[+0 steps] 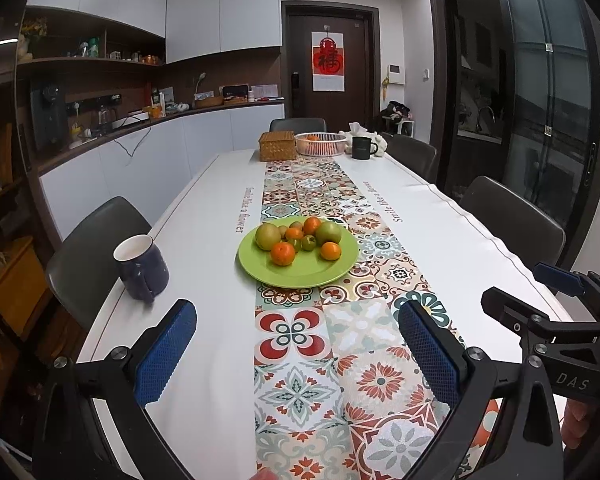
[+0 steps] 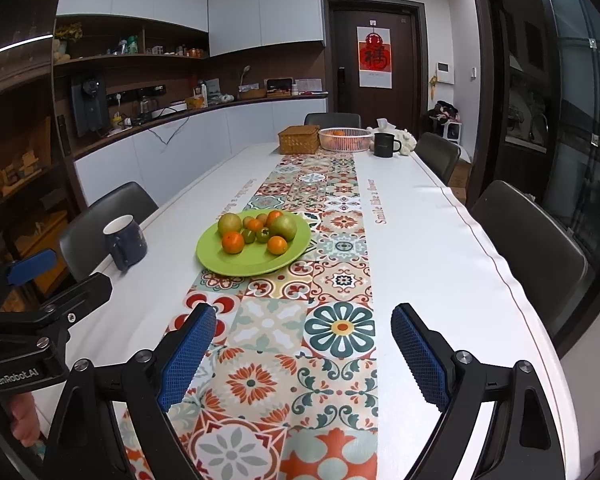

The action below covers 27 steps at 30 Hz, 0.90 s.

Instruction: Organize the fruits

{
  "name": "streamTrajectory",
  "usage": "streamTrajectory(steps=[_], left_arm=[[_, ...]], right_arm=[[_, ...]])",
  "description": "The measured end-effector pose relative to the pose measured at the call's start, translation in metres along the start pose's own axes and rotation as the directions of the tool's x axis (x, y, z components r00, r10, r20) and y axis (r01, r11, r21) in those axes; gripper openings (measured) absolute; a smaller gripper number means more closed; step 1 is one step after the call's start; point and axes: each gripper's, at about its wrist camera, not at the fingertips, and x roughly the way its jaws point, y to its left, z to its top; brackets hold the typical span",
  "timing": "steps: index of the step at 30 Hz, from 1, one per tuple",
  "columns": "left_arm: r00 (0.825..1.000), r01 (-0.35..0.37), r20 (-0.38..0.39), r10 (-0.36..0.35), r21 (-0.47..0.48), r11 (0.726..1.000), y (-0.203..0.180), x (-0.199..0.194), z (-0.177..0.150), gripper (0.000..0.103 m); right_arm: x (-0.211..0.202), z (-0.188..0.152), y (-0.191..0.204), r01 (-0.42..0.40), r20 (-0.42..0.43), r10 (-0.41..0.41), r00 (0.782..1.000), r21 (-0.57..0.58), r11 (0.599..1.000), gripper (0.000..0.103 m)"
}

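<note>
Mixed round fruits (image 1: 299,240) are heaped on the glossy green plate (image 1: 300,274); left gripper (image 1: 296,354) and right gripper (image 2: 304,354) are held spread, empty, well short of it.

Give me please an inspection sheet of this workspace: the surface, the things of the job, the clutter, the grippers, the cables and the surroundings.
Surface: long table under a white cloth with a patterned tile runner down the middle.
Job's things: green plate on the runner, holding oranges and green fruits piled together; white basket at the far end with something orange inside.
Clutter: blue mug near the table's left edge; wicker box; black mug; white item behind it, unclear.
Grippers: left gripper and right gripper both open, empty, short of the plate.
Cables: one hangs from the counter.
Surroundings: dark chairs, white cabinets, shelves, brown door.
</note>
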Motion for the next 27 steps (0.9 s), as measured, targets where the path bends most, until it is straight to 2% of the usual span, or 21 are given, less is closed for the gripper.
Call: streamTrajectory(steps=[8, 27], left_arm=[[1.000, 0.027, -0.004, -0.027, 0.005, 1.000, 0.000, 0.003, -0.001, 0.103], [0.999, 0.010, -0.038, -0.010, -0.014, 1.000, 0.003, 0.012, -0.004, 0.103]], right_arm=[[0.004, 0.000, -0.002, -0.003, -0.009, 0.004, 1.000, 0.004, 1.000, 0.090], [0.014, -0.003, -0.001, 0.002, -0.035, -0.002, 0.999, 0.002, 1.000, 0.090]])
